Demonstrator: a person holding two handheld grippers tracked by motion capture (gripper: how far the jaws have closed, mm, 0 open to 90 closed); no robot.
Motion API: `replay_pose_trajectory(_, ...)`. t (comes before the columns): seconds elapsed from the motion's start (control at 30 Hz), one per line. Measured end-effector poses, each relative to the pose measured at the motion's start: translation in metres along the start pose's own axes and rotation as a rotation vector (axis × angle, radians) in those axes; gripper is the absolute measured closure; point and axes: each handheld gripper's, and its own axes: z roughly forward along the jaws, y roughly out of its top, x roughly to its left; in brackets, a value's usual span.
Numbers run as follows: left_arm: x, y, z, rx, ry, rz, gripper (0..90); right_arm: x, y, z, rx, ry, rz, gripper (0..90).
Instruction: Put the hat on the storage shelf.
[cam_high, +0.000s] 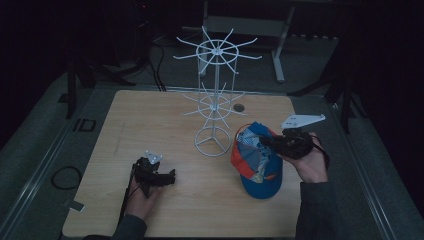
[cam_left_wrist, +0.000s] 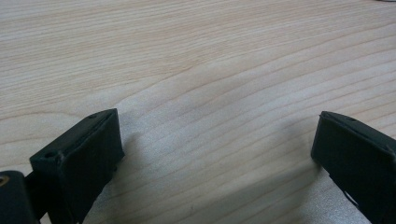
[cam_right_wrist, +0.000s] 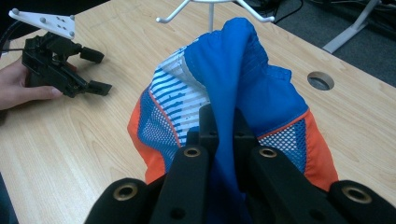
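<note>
A cap (cam_right_wrist: 243, 84) sits pinched between the right gripper's (cam_right_wrist: 223, 122) fingertips; beyond them stands a wire rack (cam_high: 214, 100) on the table (cam_high: 150, 120). Bare tabletop lies between the parted fingers (cam_left_wrist: 84, 154) of the left gripper (cam_left_wrist: 215, 149)

My right gripper (cam_right_wrist: 223, 122) hides its own fingertips inside a fold of the blue cap (cam_right_wrist: 243, 79). The white rack (cam_right_wrist: 212, 9) is cut off at the top edge. My forearms leave the high view's bottom edge.

Dim overhead view; two close cameras, perhaps sharing the table (cam_high: 150, 120).
</note>
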Motion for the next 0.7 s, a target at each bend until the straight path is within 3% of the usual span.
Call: replay_pose_trajectory(0.7,0.000,0.000,0.000,0.000,0.000,0.000,2.4,-0.003,0.008,-0.019,-0.030,-0.023,-0.009,88.2)
